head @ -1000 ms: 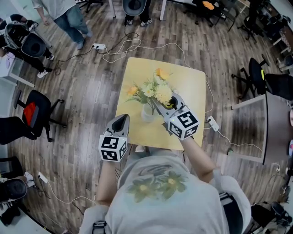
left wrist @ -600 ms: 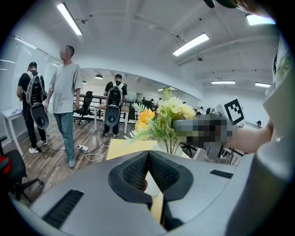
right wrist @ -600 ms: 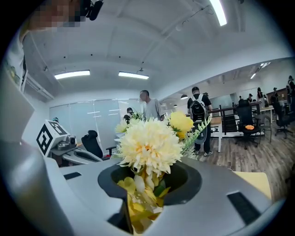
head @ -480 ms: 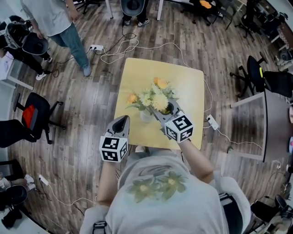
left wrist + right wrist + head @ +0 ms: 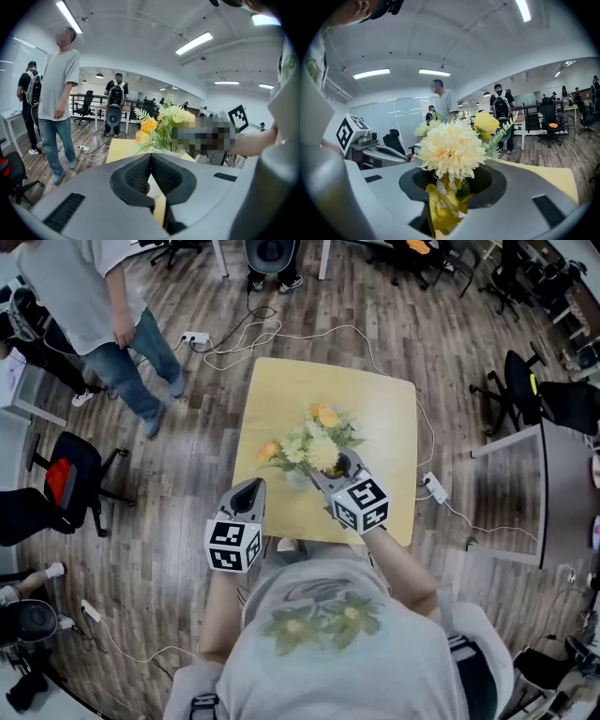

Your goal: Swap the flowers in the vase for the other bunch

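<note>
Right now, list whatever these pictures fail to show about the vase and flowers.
- Vase: head view, mostly under the blooms; left gripper view, behind the left gripper.
- Stem ends in the right gripper: right gripper view, hidden by the cream bloom; whether they reach the vase is unclear.
- Two bunches: head view, too small to separate.

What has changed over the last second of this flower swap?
The right gripper, shut on the bunch of cream, yellow and orange flowers, has sunk toward the person, lowering the bunch toward the white vase. The bystander in jeans walked further into view. The left gripper stayed shut and empty; the vase and the square yellow table kept their places.
</note>
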A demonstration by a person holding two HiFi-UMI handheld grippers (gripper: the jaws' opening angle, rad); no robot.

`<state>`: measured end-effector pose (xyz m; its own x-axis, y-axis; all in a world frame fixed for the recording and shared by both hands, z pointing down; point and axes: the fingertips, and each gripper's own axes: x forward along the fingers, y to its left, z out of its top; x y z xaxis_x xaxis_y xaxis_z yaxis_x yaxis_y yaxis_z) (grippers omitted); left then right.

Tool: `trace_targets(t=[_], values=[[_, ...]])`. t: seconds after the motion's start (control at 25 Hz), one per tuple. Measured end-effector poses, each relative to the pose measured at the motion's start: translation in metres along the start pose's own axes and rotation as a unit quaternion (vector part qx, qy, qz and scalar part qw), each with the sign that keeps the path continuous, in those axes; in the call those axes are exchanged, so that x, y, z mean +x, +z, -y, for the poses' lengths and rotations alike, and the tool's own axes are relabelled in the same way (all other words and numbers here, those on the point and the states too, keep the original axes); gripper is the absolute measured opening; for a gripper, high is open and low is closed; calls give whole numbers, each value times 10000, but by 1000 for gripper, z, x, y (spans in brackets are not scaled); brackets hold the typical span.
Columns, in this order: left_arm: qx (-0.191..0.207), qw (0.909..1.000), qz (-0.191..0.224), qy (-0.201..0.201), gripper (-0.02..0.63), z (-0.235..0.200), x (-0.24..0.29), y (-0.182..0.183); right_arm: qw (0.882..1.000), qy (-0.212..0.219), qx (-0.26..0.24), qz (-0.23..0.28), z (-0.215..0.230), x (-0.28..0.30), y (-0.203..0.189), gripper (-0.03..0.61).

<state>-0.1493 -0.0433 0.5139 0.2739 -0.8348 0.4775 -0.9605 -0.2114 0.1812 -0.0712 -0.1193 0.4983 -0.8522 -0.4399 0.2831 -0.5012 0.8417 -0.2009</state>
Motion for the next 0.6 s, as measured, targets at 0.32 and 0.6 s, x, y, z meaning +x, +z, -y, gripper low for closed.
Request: trace_targets(t=[0.32, 0.6], values=[[-3, 10000, -59, -66, 17, 5, 5, -1, 10000, -29, 12, 72, 3, -1, -3, 149], [17, 9999, -64, -144, 17, 7, 4, -1, 10000, 36, 46, -44, -3, -2, -1, 221]])
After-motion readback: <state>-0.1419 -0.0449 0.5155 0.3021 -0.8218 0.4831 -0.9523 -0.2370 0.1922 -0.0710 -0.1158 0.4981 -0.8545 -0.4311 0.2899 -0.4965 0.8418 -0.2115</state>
